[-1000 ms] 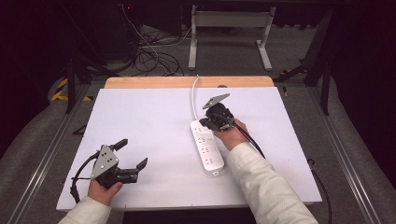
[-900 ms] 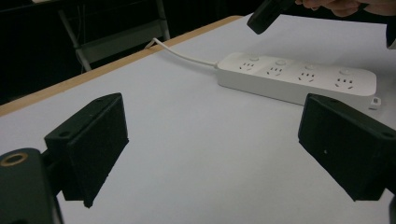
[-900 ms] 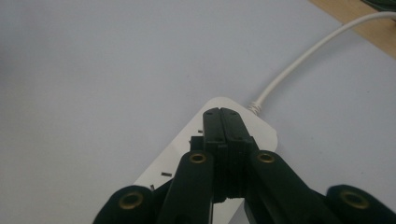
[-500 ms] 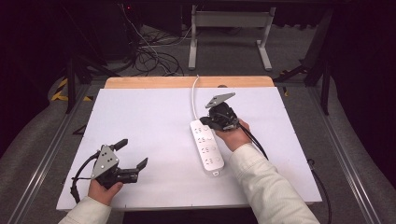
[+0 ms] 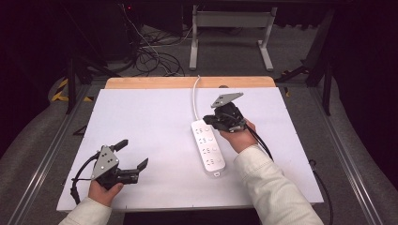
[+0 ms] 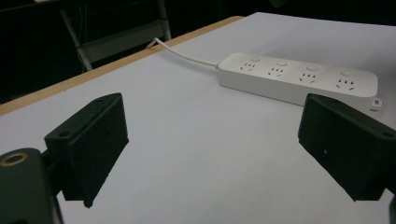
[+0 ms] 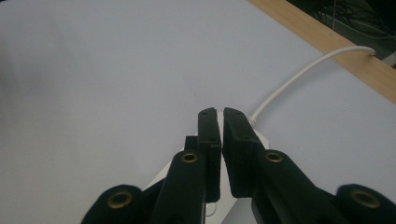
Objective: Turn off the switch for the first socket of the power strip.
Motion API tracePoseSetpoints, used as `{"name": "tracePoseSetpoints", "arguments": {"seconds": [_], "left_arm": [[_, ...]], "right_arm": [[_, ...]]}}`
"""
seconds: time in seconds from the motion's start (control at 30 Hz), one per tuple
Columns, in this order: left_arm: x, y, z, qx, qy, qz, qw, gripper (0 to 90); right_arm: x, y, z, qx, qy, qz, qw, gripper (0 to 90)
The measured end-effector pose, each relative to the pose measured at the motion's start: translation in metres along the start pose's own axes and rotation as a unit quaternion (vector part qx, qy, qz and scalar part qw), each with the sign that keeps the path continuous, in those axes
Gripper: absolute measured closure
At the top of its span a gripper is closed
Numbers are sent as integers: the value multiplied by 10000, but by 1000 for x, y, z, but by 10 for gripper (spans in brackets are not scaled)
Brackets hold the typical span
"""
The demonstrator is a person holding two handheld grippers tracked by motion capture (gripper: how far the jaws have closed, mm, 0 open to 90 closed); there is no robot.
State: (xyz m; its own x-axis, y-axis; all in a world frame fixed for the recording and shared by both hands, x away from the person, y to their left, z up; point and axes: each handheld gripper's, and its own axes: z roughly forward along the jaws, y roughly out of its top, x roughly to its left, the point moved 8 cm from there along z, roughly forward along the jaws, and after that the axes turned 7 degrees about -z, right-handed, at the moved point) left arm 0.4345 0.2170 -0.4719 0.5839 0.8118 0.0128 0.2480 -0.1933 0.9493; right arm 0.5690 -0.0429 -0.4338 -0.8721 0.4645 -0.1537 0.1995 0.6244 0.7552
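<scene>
Left gripper at near-left edge of table, resting low in person's hand, jaws spread wide w/ nothing between them; white power strip lies flat mid-table, well apart to its right, 4 sockets up, its white cord running to far wooden edge; right gripper just above strip's far end by cord exit, jaws nearly together w/ thin slit, have just been opening slightly, nothing gripped; cables on floor beyond table.
</scene>
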Motion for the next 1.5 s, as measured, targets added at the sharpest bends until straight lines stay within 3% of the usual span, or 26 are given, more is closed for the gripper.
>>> {"name": "tracePoseSetpoints", "arguments": {"seconds": [0.4,0.77,1.17,1.5], "left_arm": [[0,1,0,-19,7,-17,10000,85],[0,2,-2,-61,-10,-55,10000,84],[1,2,-2,-67,-65,-102,9999,79],[2,3,-3,-75,-125,-145,9998,64]], "right_arm": [[7,5,-37,-357,-55,-64,9993,501],[12,-12,-62,-552,-90,-2,9984,237],[15,-40,-86,-889,-37,196,9958,96],[16,-70,-98,-1130,-257,296,9928,33]]}}
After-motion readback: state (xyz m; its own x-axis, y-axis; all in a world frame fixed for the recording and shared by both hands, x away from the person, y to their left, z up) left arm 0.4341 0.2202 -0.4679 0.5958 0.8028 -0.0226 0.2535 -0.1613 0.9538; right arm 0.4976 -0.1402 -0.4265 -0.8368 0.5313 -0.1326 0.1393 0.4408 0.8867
